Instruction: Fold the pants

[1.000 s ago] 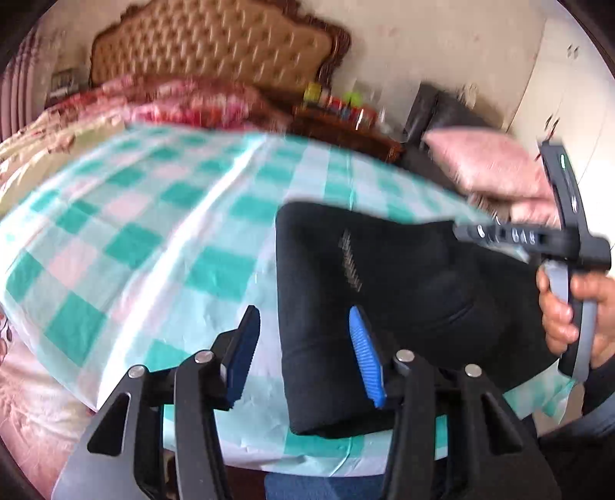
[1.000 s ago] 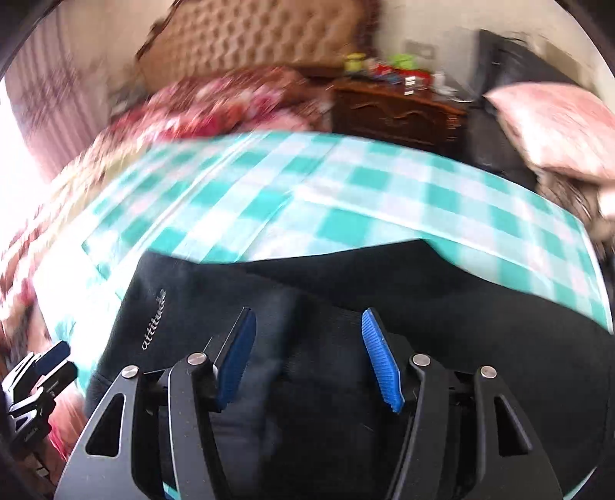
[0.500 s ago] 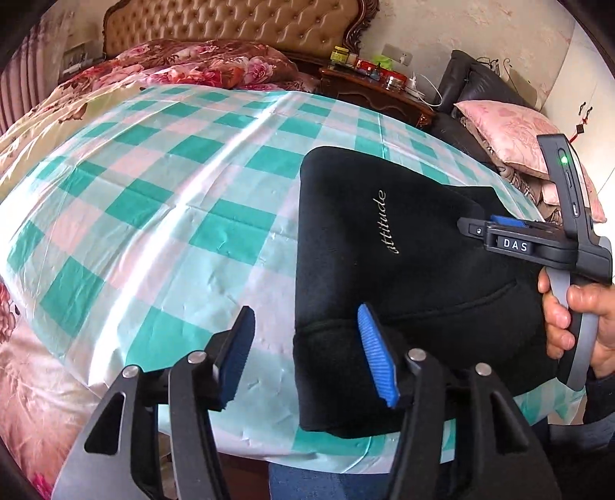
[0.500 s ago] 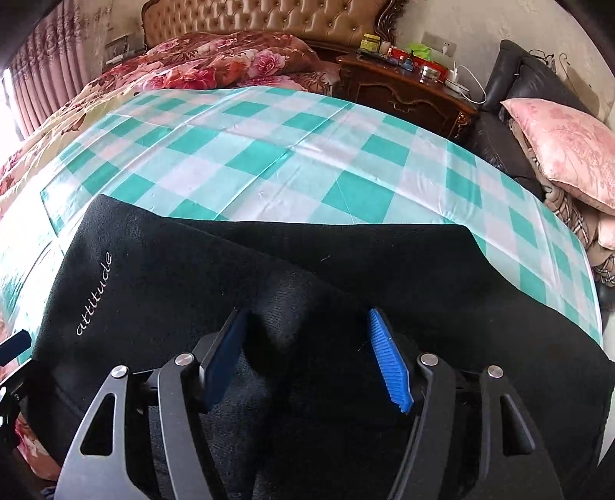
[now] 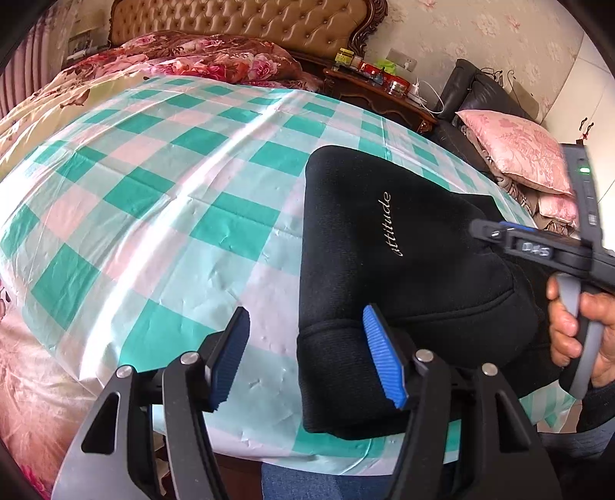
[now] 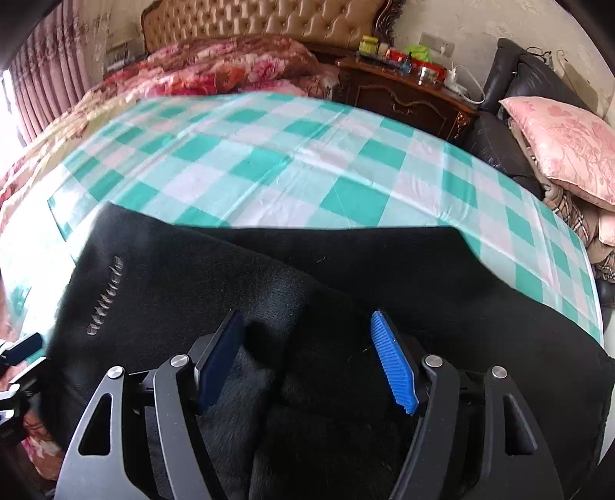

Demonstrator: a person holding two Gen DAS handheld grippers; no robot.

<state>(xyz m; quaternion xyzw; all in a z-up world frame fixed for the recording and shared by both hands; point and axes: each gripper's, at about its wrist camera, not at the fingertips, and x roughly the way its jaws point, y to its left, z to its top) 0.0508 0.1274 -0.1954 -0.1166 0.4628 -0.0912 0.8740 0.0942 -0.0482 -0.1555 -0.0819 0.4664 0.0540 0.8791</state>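
Black pants (image 5: 403, 269) with white "attitude" lettering lie folded on the green-checked sheet (image 5: 173, 200) near the bed's front edge. My left gripper (image 5: 307, 346) is open and empty, its right finger over the pants' left edge and ribbed band. My right gripper (image 6: 305, 354) is open and empty just above the pants (image 6: 346, 277), near a ribbed fold. The right gripper and the hand holding it show at the right edge of the left wrist view (image 5: 480, 230). The left gripper's tips (image 6: 19, 354) show at the left edge of the right wrist view.
A floral quilt (image 5: 215, 61) and a tufted headboard (image 5: 246, 19) lie at the far end of the bed. A dark wooden nightstand (image 6: 403, 92) with small items, a black chair (image 6: 530, 84) and pink pillows (image 6: 569, 146) stand at the right.
Both grippers stay open. The left wrist view has drawn slightly closer to the pants' left edge. The right gripper has shifted a little over the pants, with motion blur.
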